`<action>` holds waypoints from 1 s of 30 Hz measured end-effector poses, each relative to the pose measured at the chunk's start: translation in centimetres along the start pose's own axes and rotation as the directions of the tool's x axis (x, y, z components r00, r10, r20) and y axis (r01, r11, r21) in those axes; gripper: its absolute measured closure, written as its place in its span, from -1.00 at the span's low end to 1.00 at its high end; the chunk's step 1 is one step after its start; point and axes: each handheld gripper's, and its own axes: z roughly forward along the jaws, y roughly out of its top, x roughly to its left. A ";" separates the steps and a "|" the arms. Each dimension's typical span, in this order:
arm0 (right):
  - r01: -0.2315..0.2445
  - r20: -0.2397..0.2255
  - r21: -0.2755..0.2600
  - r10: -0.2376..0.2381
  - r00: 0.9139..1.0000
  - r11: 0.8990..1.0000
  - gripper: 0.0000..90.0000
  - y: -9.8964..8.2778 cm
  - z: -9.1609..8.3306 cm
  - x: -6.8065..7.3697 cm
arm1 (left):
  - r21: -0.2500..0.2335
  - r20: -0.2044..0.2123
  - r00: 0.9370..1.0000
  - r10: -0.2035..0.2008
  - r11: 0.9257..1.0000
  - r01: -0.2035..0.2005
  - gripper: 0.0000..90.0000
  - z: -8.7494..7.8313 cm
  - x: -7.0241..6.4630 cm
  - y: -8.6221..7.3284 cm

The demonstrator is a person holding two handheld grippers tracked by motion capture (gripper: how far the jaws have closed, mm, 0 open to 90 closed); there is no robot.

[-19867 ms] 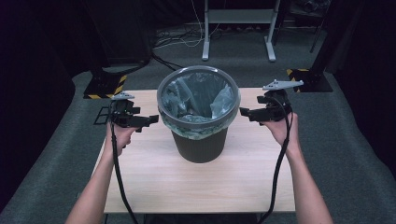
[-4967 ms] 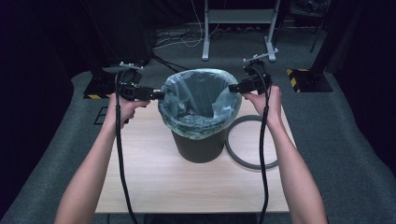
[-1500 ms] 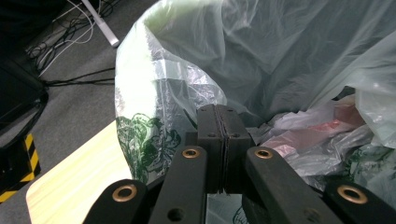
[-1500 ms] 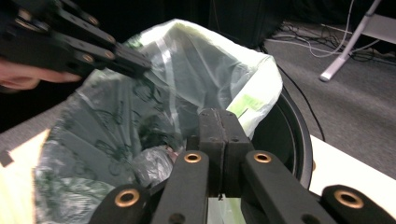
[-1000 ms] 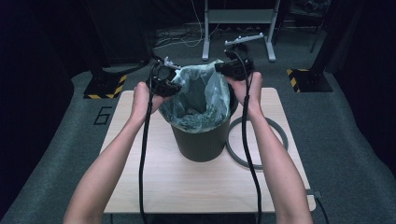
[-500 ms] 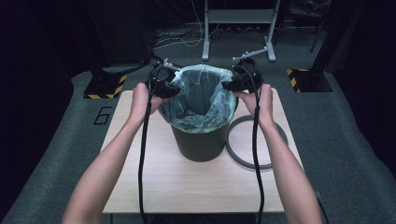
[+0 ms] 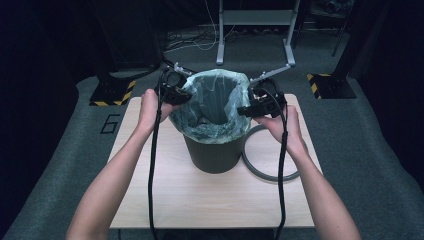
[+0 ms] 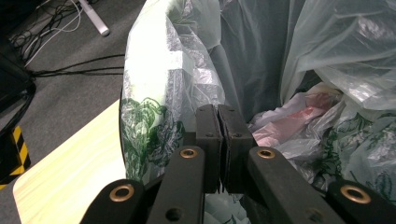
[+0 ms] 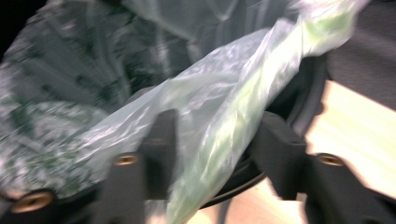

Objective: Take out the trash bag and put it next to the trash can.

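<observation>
Two bare forearms were seen entering from the near edge of the wooden surface (image 7: 165, 195), each with a black cable trailing back from its tool. A grey ring (image 7: 272, 175) was noted lying flat on the surface, just beside the base of the dark bin (image 7: 212, 155) on the right-hand side. The bin stood upright near the middle of the surface, lined with a translucent bag (image 7: 212, 132) printed in green, its rim gathered up above the bin's edge. Crumpled plastic (image 8: 299, 126) was observed inside the bag. The left tongs (image 7: 172, 89) were held at the bag's left rim with the jaws pressed together, and a fold of the bag appeared to be pinched between them. The right tongs (image 7: 260, 104) were held at the bag's right rim; their jaws stood apart, having just been closing, with a twisted strip of the bag film between them but not visibly clamped. Beyond the surface, grey carpet (image 7: 320, 55) and a metal stand (image 7: 255, 30) were recorded.
</observation>
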 end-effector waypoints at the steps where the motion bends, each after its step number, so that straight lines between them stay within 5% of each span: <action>1: -0.009 -0.055 0.011 0.010 0.998 1.000 0.42 -0.2 0.3 -0.1 | 0.001 0.000 1.000 -0.002 1.000 0.002 0.95 0.0 0.0 0.0; 7: -0.008 -0.114 0.007 0.008 0.993 1.000 0.85 -0.1 0.5 0.3 | 0.005 -0.004 1.000 -0.002 1.000 0.002 0.95 -0.1 0.2 -0.1; 13: 0.004 -0.116 -0.103 -0.016 0.993 0.995 0.91 1.7 -0.4 1.5 | 0.007 -0.002 1.000 0.006 1.000 -0.006 0.94 -0.2 0.1 0.1; 19: -0.014 -0.111 -0.218 -0.010 0.994 0.976 0.92 3.8 -0.8 2.3 | 0.011 0.004 1.000 0.009 1.000 -0.009 0.94 -0.2 0.1 0.1; 26: -0.077 -0.081 -0.260 0.058 0.995 0.963 0.92 5.3 0.3 0.9 | 0.021 0.013 1.000 0.008 1.000 -0.008 0.94 -0.3 0.3 -0.1; 30: -0.109 -0.043 -0.233 0.101 0.994 0.966 0.91 5.2 1.7 -0.4 | 0.030 0.022 1.000 0.008 0.999 -0.009 0.93 -0.2 0.3 -0.3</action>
